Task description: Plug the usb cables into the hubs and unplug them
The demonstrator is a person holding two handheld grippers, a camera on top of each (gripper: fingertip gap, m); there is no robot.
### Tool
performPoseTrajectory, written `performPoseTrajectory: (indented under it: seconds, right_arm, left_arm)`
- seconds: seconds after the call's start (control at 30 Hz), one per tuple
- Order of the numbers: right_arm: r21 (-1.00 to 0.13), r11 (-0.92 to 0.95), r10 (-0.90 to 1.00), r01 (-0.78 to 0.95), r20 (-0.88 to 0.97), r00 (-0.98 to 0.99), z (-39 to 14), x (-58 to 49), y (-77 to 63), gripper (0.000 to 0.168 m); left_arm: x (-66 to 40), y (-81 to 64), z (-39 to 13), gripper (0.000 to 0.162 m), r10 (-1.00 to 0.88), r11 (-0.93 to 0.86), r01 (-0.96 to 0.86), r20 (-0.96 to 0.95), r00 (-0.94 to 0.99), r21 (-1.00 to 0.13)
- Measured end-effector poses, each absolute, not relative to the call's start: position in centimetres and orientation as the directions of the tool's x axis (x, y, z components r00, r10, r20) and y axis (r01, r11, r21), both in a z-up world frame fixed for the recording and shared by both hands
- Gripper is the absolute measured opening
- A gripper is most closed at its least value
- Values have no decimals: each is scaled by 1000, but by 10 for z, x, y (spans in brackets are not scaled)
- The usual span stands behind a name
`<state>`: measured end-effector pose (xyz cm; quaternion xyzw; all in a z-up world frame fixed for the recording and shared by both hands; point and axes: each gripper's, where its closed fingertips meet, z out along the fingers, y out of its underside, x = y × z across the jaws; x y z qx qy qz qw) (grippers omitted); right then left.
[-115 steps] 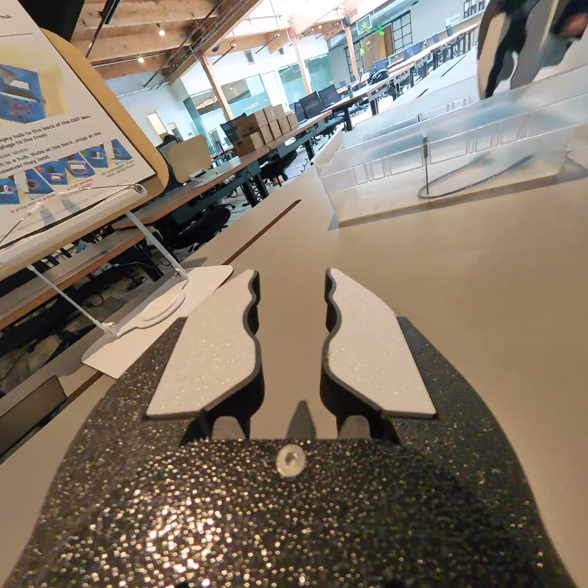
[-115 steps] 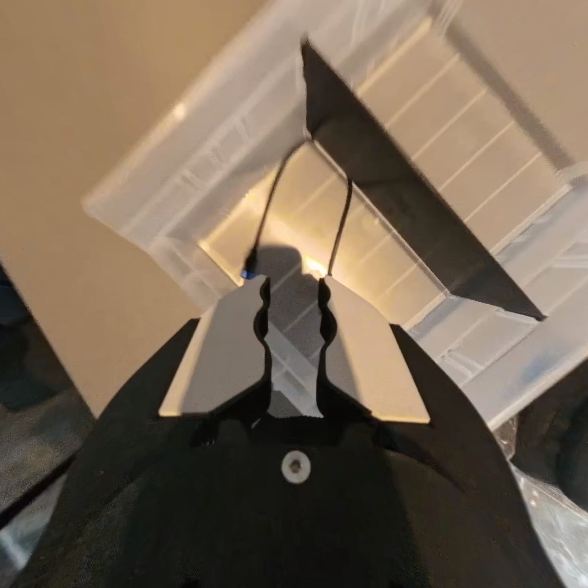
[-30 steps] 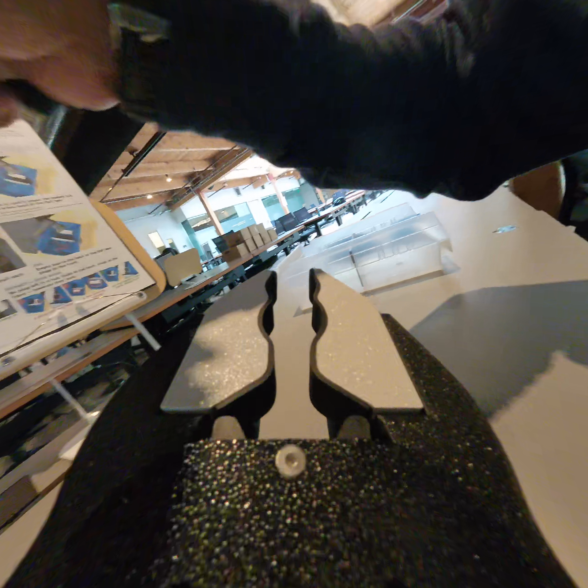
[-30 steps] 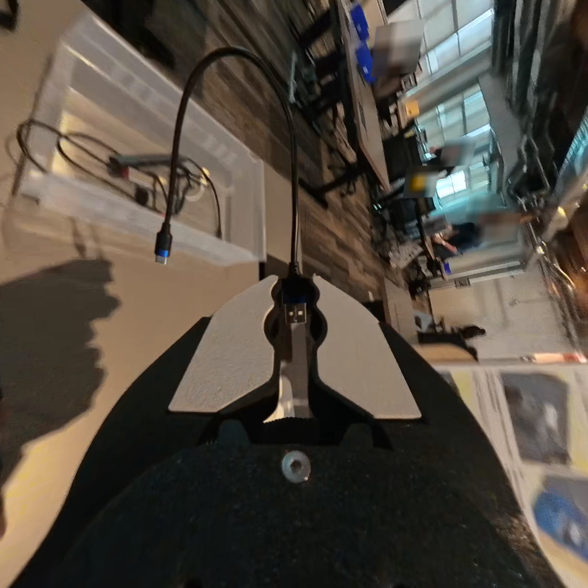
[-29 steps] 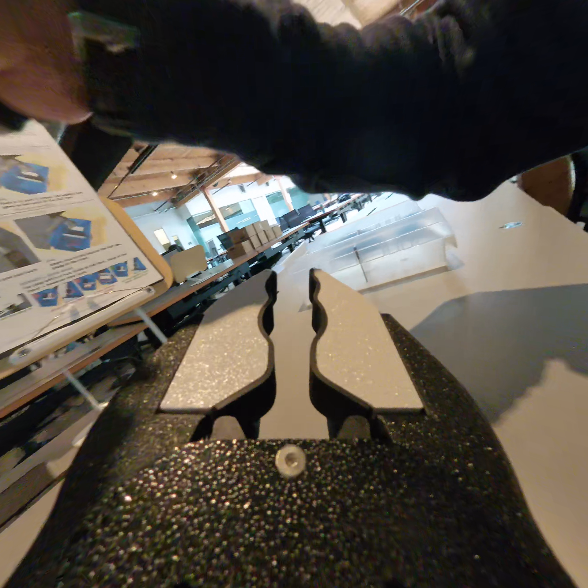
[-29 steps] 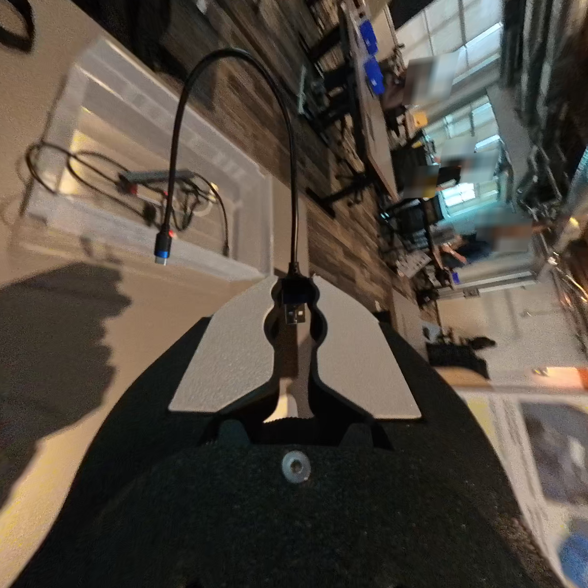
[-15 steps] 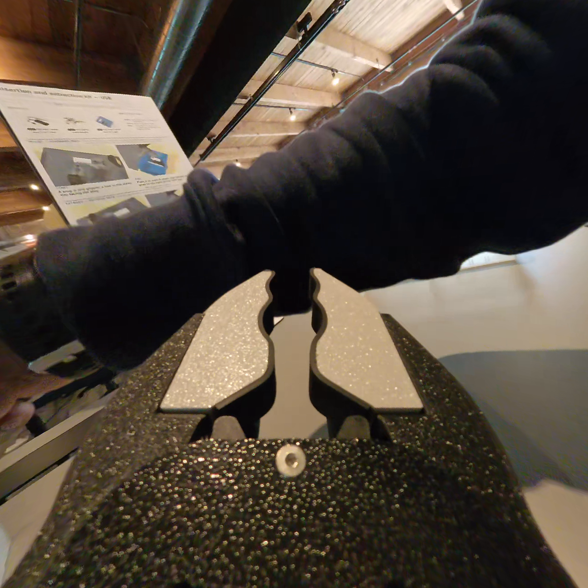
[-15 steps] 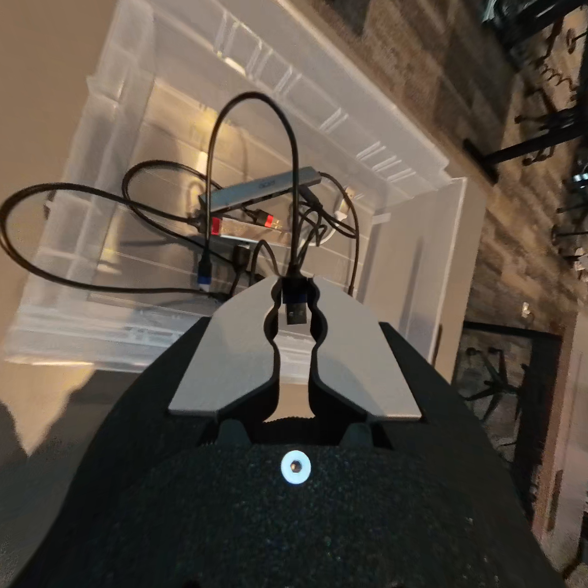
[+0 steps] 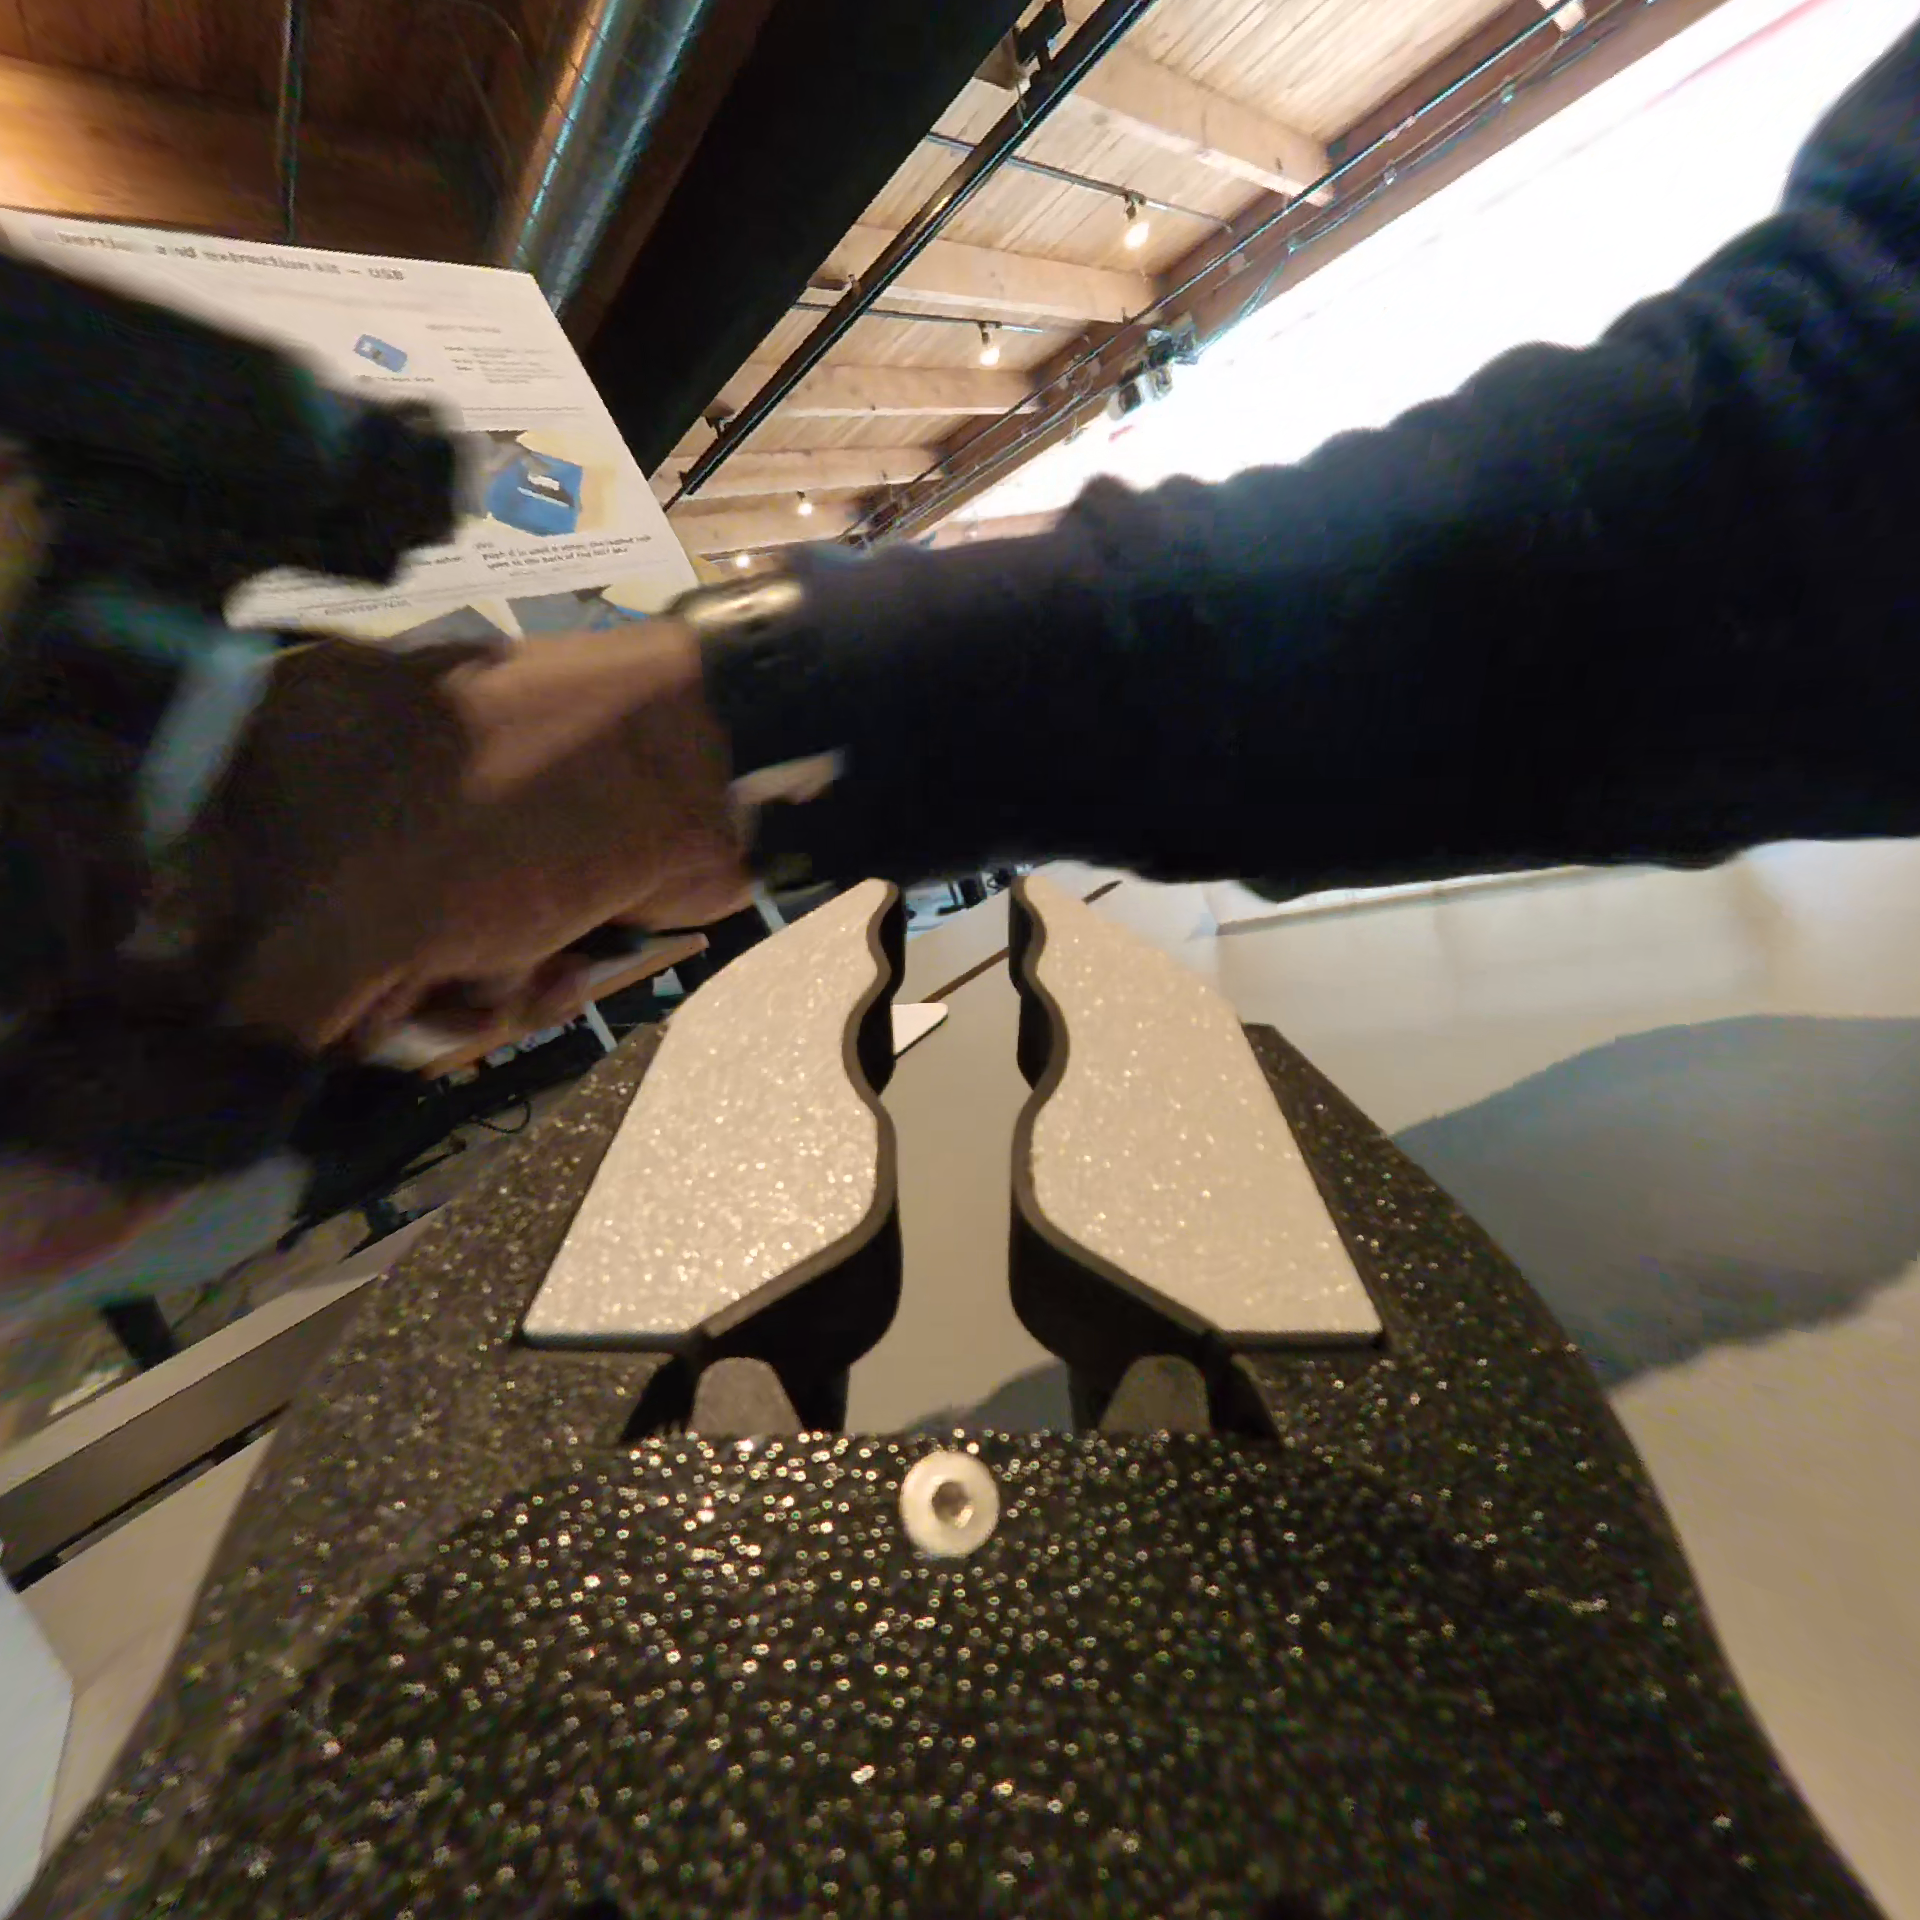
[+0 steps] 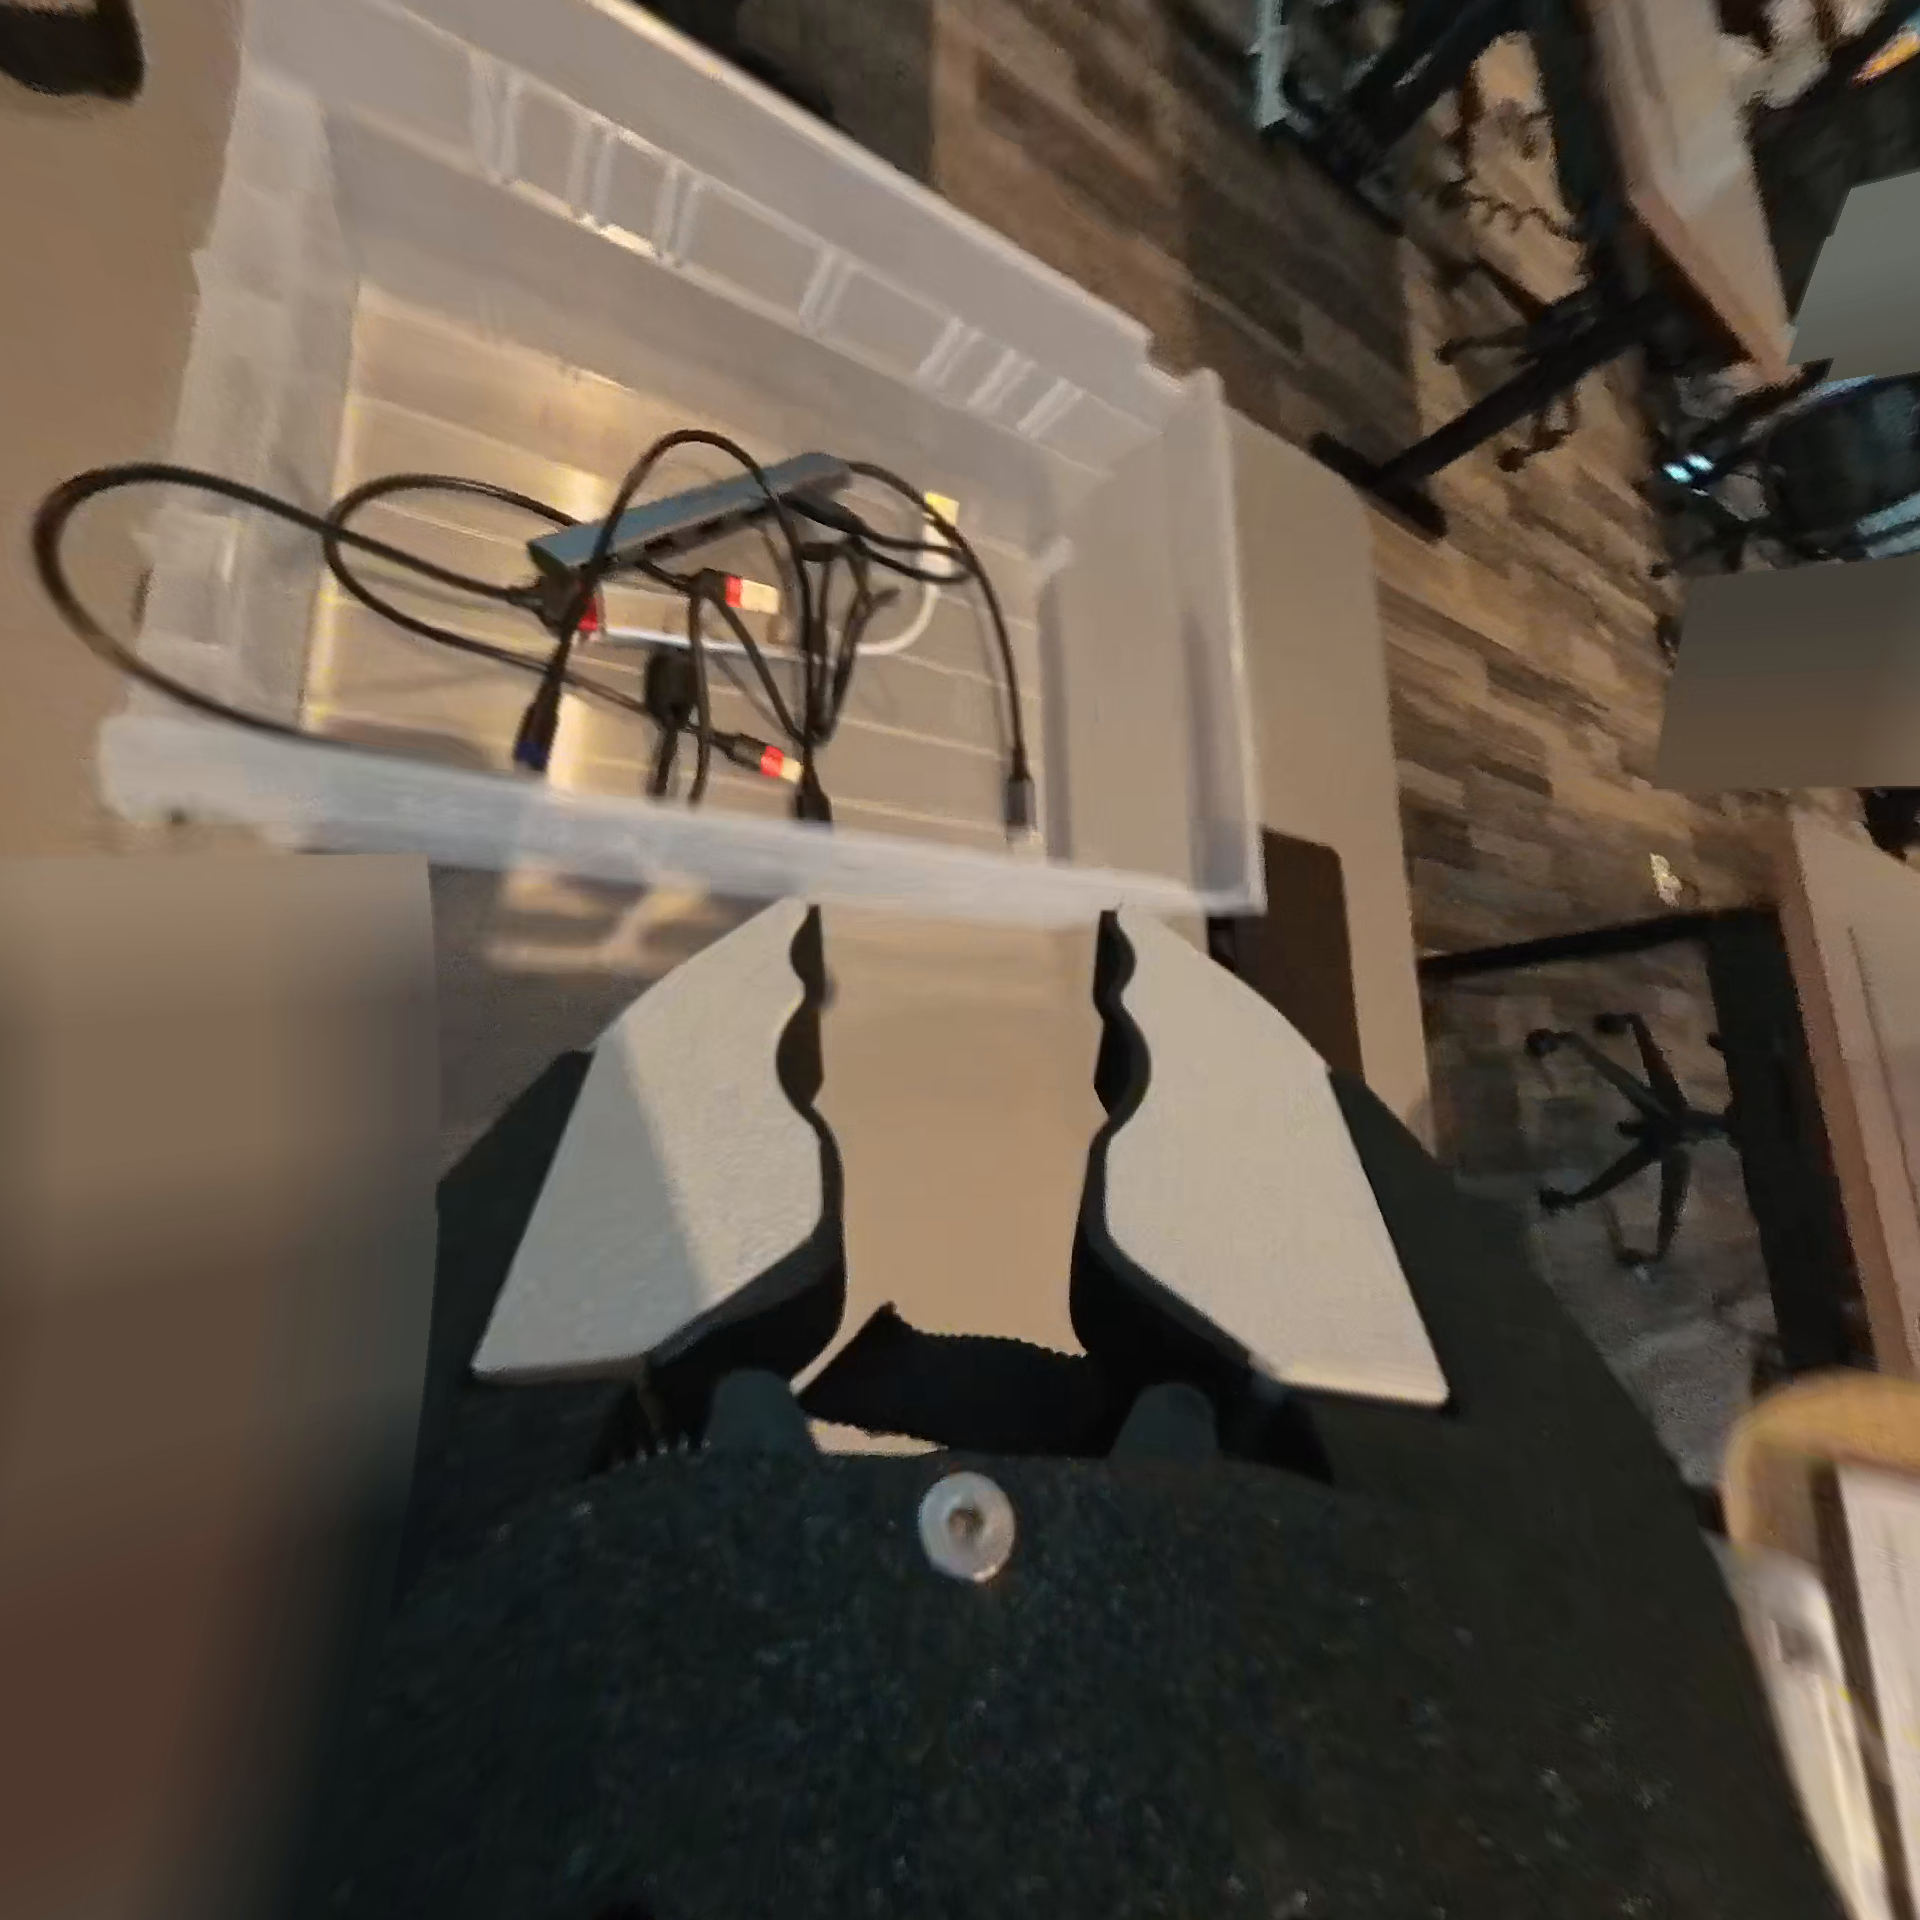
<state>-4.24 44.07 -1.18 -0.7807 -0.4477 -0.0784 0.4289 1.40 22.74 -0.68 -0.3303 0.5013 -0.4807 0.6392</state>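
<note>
Cables (image 10: 727, 644), black and tangled, lie with two grey hubs (image 10: 686, 509) inside a clear bin (image 10: 665, 239) at the tabletop (image 10: 62, 416) edge. Right tool (image 10: 956, 925) hovers just before the bin's near wall, fingers apart, empty. Left tool (image 9: 951, 899), slightly parted, holds nothing beneath a dark sleeve (image 9: 1351, 644).

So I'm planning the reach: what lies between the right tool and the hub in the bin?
In the right wrist view, only the clear bin's near wall and loose cables separate the right tool from the hub.
</note>
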Motion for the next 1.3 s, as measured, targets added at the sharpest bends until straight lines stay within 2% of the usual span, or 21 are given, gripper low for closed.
performPoseTrajectory:
  seconds: [0.13, 0.33, 0.4, 0.47, 0.53, 0.57, 0.73, 0.87, 0.93, 1.0, 1.1, 1.13, 1.2, 1.3]
  right_arm:
    - [-668, -316, 471, 674, 506, 723, 15, 37, 362, 49]
    - [-661, -554, 171, 505, 504, 847, 26, 194, 173, 45]
    - [-611, -634, 93, 474, 548, 831, 25, 246, 99, 44]
    - [-509, -717, 98, 477, 603, 791, 17, 287, 24, 44]
    - [-429, -784, 176, 449, 539, 824, -2, 305, -47, 45]
    - [-425, -803, 208, 418, 457, 865, -12, 304, -77, 47]
    - [-545, -775, 214, 319, 248, 945, -28, 282, -132, 50]
    - [-573, -795, 72, 197, 234, 970, -58, 284, -127, 56]
    - [-655, -748, -13, 108, 178, 984, -65, 280, -114, 58]
    - [-728, -685, -101, 14, 115, 988, -67, 279, -104, 55]
    - [-755, -653, -222, -55, 122, 967, -76, 289, -102, 50]
    - [-756, -651, -240, -66, 124, 963, -80, 290, -102, 44]
    - [-762, -642, -266, -81, 122, 956, -87, 290, -98, 11]
    - [-777, -622, -317, -100, 132, 939, -88, 291, -90, 5]
  left_arm:
    - [17, 226, -10, 19, -953, 300, 259, -303, 29, -918]
    - [28, 209, -29, 22, -952, 304, 128, -307, 0, -944]
    - [30, 197, -35, 21, -936, 346, 104, -350, -27, -933]
    - [33, 188, -41, 22, -915, 394, 84, -399, -57, -915]
    - [36, 182, -47, 22, -899, 427, 61, -431, -81, -902]
    - [37, 180, -50, 22, -895, 432, 54, -435, -94, -900]
    - [43, 180, -63, 22, -908, 400, 19, -399, -124, -916]
    - [45, 184, -66, 22, -909, 406, 1, -404, -101, -914]
    - [45, 186, -66, 21, -905, 418, -3, -417, -82, -908]
    - [45, 188, -67, 21, -904, 424, -10, -422, -70, -906]
    - [46, 190, -66, 21, -906, 419, -12, -418, -60, -908]
    - [47, 191, -66, 21, -908, 415, -11, -414, -59, -910]
    - [48, 192, -65, 21, -913, 404, -6, -403, -57, -915]
    - [50, 192, -63, 21, -919, 389, 2, -388, -63, -921]
